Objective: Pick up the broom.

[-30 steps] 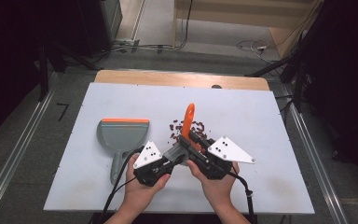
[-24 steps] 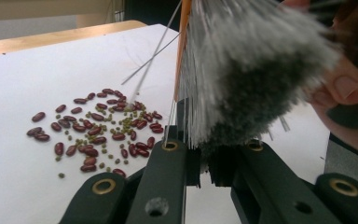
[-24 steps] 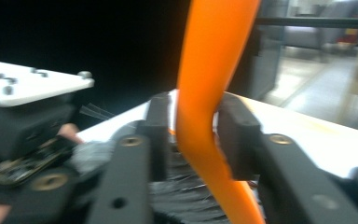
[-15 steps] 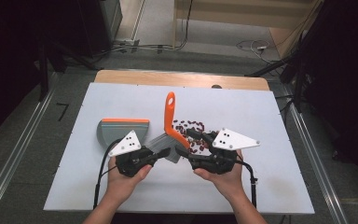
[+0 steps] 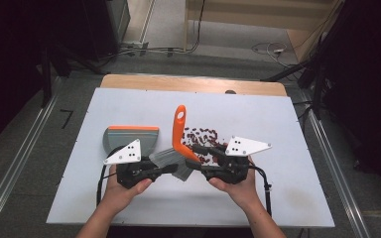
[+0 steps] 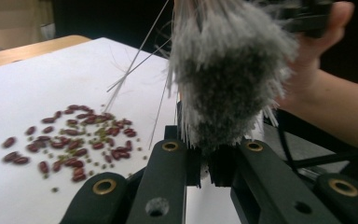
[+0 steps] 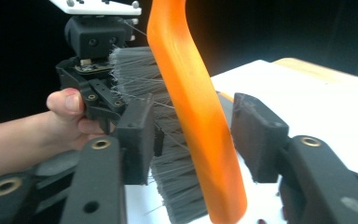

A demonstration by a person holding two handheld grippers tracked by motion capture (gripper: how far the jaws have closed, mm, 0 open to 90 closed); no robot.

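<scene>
Your left gripper [image 5: 171, 168] is clenched on the grey bristles of the brush [image 5: 178, 148], held low over the surface [image 5: 278, 198] between your hands. Your right gripper [image 7: 191, 140] has just been closing, yet its fingers [image 7: 256, 135] stand clear of the orange handle [image 7: 191, 107]. Close them squarely on it before letting go left, then sweep the beans [image 5: 203, 136] toward the dustpan [image 5: 129, 136] beyond.

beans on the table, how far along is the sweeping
Done: brush lifted off the table. In hand: left gripper clamps its bristles while the right gripper, jaws just closing, straddles the orange handle without pressing. Left: beans lie scattered; dustpan sits apart.
</scene>
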